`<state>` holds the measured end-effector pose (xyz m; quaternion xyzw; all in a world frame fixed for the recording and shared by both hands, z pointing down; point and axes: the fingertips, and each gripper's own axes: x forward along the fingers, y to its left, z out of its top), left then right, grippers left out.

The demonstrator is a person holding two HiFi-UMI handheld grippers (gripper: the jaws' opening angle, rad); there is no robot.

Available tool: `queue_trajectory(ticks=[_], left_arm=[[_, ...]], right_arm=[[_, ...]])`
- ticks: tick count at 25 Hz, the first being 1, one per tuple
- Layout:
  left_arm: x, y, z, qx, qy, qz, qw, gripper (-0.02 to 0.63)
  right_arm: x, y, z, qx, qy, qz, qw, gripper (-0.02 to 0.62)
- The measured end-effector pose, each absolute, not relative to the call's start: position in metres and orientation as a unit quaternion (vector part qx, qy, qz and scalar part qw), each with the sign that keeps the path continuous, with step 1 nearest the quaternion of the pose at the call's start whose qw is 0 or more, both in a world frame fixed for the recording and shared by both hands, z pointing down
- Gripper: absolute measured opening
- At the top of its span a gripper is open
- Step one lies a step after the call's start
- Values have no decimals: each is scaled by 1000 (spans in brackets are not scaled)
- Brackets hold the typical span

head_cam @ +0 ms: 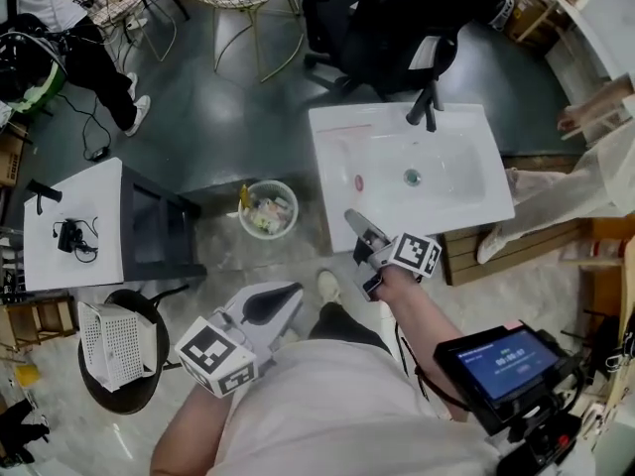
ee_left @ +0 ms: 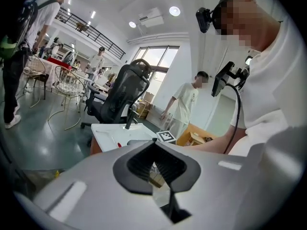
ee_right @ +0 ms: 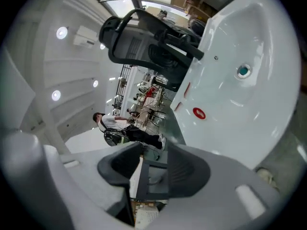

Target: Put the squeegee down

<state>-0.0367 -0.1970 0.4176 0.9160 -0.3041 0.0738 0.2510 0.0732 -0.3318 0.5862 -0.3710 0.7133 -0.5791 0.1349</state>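
Observation:
I see no squeegee plainly in any view, and neither gripper holds anything. The white sink top (head_cam: 456, 201) stands ahead of me, with a black faucet (head_cam: 427, 107) at its back edge and a small red mark (head_cam: 359, 181) in the basin. My right gripper (head_cam: 355, 222) hovers just off the sink's front left corner, rolled onto its side. Its pads stand apart (ee_right: 153, 150), with only floor showing between them. My left gripper (head_cam: 288, 294) is held low at the left, away from the sink. Its pad tips meet (ee_left: 154, 146) on nothing.
A round waste bin (head_cam: 268, 209) full of rubbish sits on the floor left of the sink. A black office chair (head_cam: 387, 28) stands behind it. A white side table (head_cam: 74, 226) and a white basket (head_cam: 111, 343) are at left. A person (head_cam: 595, 181) stands to the sink's right.

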Motion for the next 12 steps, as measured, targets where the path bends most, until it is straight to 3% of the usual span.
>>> queue_trajectory(ticks=[3,6,12], left_arm=[[-46,-179,414,918,-301,68,250,5],[-62,-158,414,919,-297,65,251,6],[-92,-115,421,920,-291,65,256,5]], right_arm=[[77,-308,573,-387,737,-543,107,87],[76,-282,561,-403,753,-512,86,22],[61,-221,539,-407,805,-431,10,3]])
